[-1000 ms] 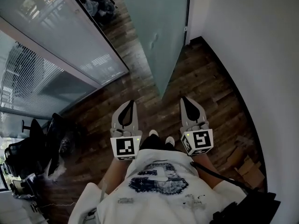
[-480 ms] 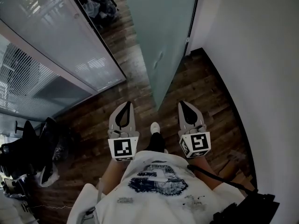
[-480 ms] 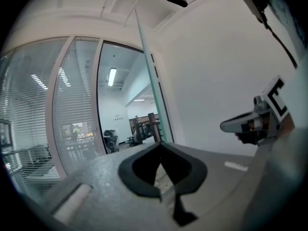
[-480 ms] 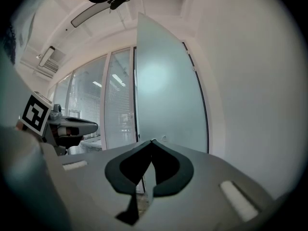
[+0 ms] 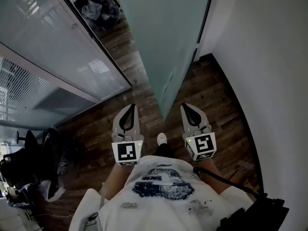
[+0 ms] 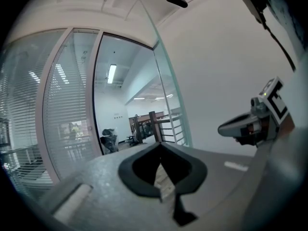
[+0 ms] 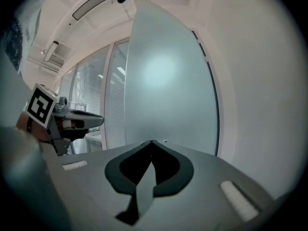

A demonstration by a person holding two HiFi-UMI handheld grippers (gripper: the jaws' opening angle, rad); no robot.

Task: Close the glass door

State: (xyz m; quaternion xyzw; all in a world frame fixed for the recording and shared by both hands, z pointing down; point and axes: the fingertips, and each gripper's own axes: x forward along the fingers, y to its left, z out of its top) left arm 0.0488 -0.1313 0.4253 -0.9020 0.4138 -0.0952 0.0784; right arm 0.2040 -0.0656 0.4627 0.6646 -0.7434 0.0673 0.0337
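The frosted glass door (image 5: 168,37) stands open, swung in at an angle toward the white wall, with its free edge straight ahead of me. In the head view my left gripper (image 5: 132,108) and right gripper (image 5: 185,107) are held side by side just short of the door's lower edge, both shut with nothing in them. The right gripper view faces the frosted pane (image 7: 168,85) past the closed tips of my right gripper (image 7: 151,142). In the left gripper view, my left gripper (image 6: 161,144) points past the door's edge (image 6: 166,81) into the doorway.
A glass partition with blinds (image 5: 53,52) runs along the left. The white wall (image 5: 269,81) closes the right side. Dark office chairs and clutter (image 5: 29,172) stand at the lower left, and another chair (image 5: 96,6) sits beyond the doorway. The floor is dark wood (image 5: 216,95).
I have walked toward the door: it now sits nearer and larger in the head view. Both grippers moved forward with me, still side by side and shut.
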